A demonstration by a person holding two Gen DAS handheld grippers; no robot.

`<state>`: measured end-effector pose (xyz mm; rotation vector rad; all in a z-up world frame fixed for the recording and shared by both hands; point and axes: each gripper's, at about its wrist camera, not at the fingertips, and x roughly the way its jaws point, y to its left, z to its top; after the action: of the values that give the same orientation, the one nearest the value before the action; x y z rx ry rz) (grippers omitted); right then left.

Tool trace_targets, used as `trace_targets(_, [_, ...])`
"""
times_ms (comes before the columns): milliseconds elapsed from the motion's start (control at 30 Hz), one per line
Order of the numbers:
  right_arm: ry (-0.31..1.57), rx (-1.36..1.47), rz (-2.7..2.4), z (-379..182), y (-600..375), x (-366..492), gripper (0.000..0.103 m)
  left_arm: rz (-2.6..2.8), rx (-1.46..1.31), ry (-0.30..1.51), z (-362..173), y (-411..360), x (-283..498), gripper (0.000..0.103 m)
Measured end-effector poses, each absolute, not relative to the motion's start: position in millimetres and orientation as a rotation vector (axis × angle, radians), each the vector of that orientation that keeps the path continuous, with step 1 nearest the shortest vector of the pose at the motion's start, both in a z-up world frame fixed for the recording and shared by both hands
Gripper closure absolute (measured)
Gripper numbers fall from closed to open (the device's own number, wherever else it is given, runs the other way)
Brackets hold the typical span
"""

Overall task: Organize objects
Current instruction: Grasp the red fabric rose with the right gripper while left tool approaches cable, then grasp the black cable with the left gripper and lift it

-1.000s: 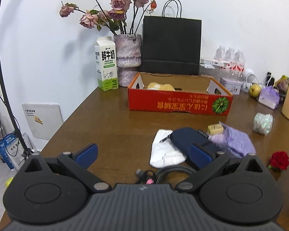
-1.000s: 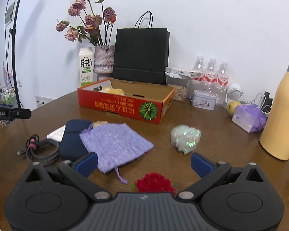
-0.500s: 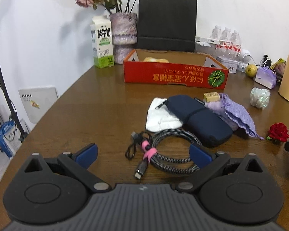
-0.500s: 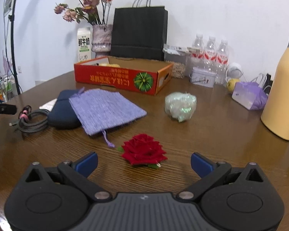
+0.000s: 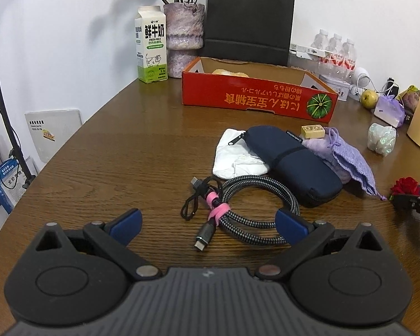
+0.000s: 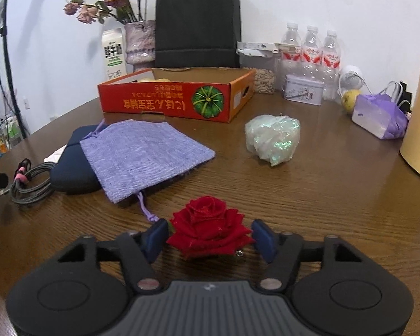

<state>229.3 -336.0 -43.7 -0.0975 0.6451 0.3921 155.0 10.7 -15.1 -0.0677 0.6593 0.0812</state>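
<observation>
Glossy grained wood table

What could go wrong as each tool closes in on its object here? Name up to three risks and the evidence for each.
1. The right tool brackets the red rose; its soft petals could crush or slip out as the fingers close.
2. The lavender pouch's drawstring lies beside that tool's left finger and might snag.
3. The left tool is open above the coiled cable; gripping one strand may drag loose ends or nudge the navy case touching it.
</observation>
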Motion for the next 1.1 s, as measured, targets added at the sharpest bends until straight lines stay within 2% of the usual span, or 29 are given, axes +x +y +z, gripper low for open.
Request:
trace_targets(100, [0.601,-0.113,0.394,-40,-335,223,0.059,0.081,-0.074,0.670,-17,11,157,0.000])
trace_targets(333, [0.501,-0.133,0.387,-30,-331,208,0.066,0.071,-0.082,0.694,-20,11,161,0.000])
trace_targets(900, [0.401,-0.090,0.326,-22,-323,193,0.067,-0.016,-0.026,0.871,-29,-21,213,0.000])
trace_targets(1100, [0.396,-0.063,0.321,-22,-328,194,0.066,0.026,-0.007,0.867,-33,-34,222,0.000])
